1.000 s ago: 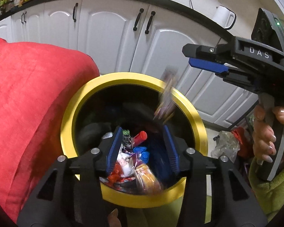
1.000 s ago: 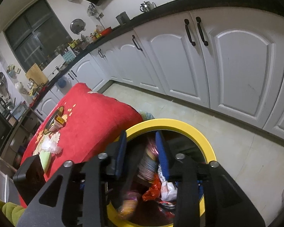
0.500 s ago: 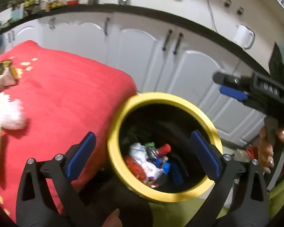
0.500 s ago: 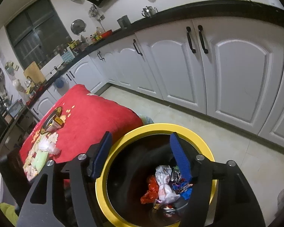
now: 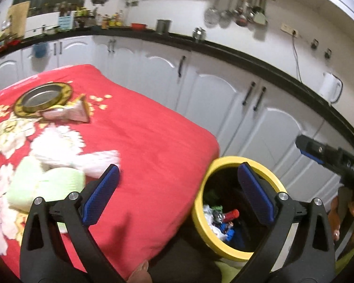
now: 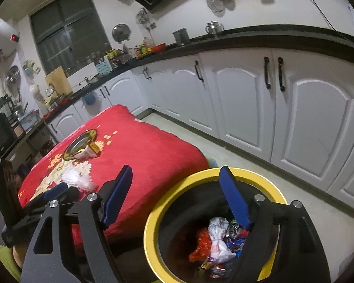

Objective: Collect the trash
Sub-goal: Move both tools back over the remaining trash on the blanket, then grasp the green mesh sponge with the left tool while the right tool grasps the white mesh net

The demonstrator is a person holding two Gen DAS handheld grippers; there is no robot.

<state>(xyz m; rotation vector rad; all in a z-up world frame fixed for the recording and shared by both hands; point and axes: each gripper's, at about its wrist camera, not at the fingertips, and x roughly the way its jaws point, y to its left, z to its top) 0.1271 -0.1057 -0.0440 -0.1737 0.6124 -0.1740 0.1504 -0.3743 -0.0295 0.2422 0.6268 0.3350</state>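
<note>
Both grippers are empty, jaws just opened wide: the left gripper (image 5: 177, 193) spans the red cloth's (image 5: 141, 146) edge, the right gripper (image 6: 177, 197) the yellow-rimmed bin (image 6: 266, 176). Wrappers (image 6: 218, 240) lie inside the bin; a white wrapper (image 5: 59, 148) lies on the cloth-covered surface.

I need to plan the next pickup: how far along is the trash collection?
Done: wrappers lie in the yellow bin. In hand: nothing; the left gripper and right gripper have just been opening and are empty. Left: white tissue, a green item and a packet on the red cloth.
</note>
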